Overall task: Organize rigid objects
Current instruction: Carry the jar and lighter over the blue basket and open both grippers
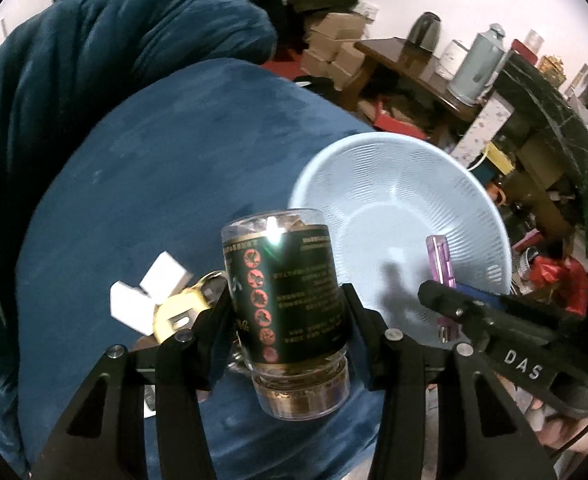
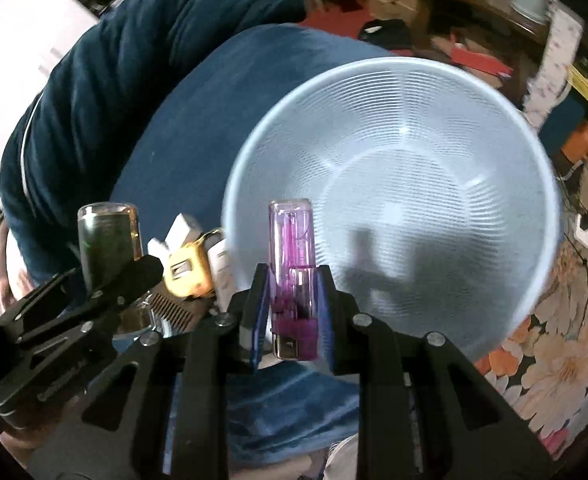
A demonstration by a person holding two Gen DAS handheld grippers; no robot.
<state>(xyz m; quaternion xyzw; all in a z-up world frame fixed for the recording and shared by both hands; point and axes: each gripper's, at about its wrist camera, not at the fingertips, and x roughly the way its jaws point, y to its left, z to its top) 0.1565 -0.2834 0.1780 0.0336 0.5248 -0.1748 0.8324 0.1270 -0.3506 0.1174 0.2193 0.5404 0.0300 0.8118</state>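
Blue velvet cushion (image 1: 166, 168) is the biggest thing here, 1 seat pad, with 1 darker blue back cushion (image 1: 94, 48) bulging behind it. On the seat's right side sits 1 pale blue ribbed plastic basket (image 2: 393, 128), round, nothing inside but shadows.

2 tongs in play, both angled down over the seat. Left gripper (image 1: 286, 320) is clamped on 1 clear glass jar (image 1: 286, 300) with a black label and a row of red round icons; pads press its sides, jar upright, lifted just left of the basket rim. Right gripper (image 2: 292, 300) is pinched tight on 1 translucent purple lighter (image 2: 292, 268), held upright, metal end toward the camera, sitting in front of the basket's near rim from its own view. In the left view the lighter shows over the basket's right inner wall.

Small pile on the cushion left of the basket, behind the jar: 2 white blocks (image 1: 150, 292), touching each other, 1 yellow tape measure (image 2: 186, 274), 1 brown comb (image 2: 174, 312) partly hidden under the left gripper, 1 white tube-like item (image 2: 224, 268) I can't identify.

Floral cloth (image 2: 553, 360) at right below the basket.
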